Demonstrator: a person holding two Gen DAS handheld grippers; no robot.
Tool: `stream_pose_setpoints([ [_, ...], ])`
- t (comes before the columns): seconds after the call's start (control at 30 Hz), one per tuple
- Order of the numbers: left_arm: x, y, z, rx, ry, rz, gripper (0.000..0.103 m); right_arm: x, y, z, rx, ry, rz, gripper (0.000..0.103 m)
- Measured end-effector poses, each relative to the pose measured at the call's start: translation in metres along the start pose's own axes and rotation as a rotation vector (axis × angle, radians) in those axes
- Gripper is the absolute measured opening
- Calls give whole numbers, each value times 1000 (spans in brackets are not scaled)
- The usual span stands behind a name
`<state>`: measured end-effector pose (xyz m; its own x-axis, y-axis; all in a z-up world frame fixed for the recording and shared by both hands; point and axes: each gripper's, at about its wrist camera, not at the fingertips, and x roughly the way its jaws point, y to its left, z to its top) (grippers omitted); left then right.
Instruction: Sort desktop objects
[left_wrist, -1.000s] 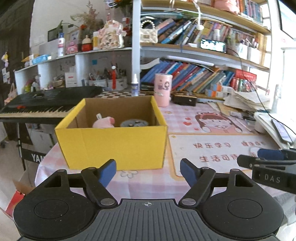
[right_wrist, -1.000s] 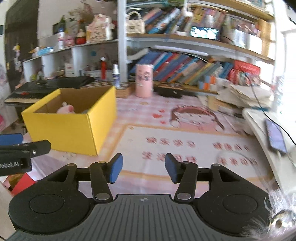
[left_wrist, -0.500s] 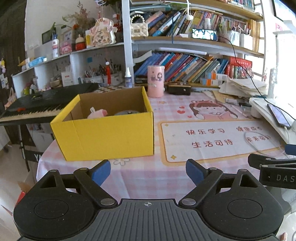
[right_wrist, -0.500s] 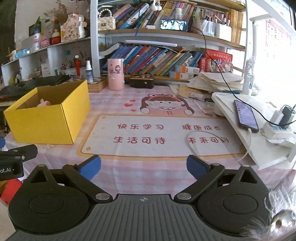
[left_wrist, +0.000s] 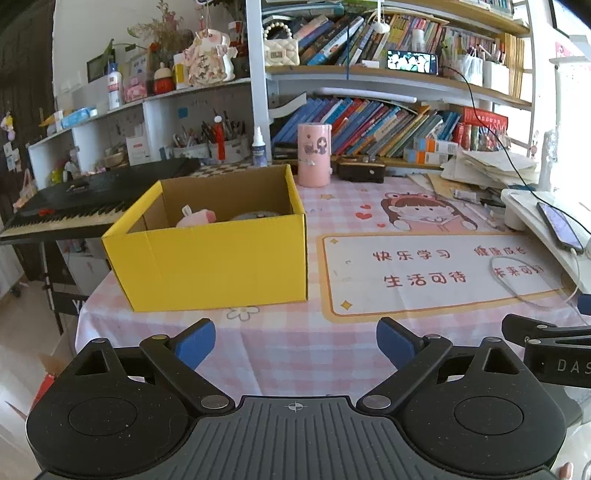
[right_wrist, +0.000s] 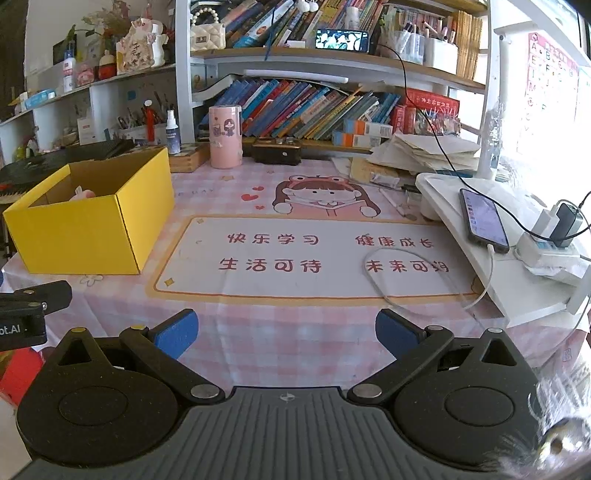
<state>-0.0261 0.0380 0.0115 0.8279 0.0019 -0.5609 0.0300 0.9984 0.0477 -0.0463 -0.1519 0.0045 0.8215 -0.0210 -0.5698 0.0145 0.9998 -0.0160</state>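
A yellow cardboard box (left_wrist: 214, 258) stands open on the left of the pink checked table; it also shows in the right wrist view (right_wrist: 88, 232). Inside it lie a pink plush toy (left_wrist: 195, 216) and a grey round object (left_wrist: 258, 215). My left gripper (left_wrist: 295, 341) is open and empty, held back at the table's near edge in front of the box. My right gripper (right_wrist: 286, 332) is open and empty, near the front edge before the white desk mat (right_wrist: 306, 254). Each gripper's side shows in the other's view.
A pink cup (right_wrist: 225, 136) and a black case (right_wrist: 277, 154) stand at the back by the bookshelf. A white stand (right_wrist: 480, 251) on the right carries a phone (right_wrist: 482, 218) and a charging cable (right_wrist: 380, 280). A keyboard piano (left_wrist: 74, 206) sits left of the table.
Both grippers have pulled back from the table and box, and both have opened wider. The view of the table is now broader.
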Motion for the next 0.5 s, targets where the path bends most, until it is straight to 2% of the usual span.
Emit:
stream_pose_setpoints([
  [0.5, 3, -3, -3, -8, 36, -39, 96, 5, 1, 0, -14, 26, 14, 103],
])
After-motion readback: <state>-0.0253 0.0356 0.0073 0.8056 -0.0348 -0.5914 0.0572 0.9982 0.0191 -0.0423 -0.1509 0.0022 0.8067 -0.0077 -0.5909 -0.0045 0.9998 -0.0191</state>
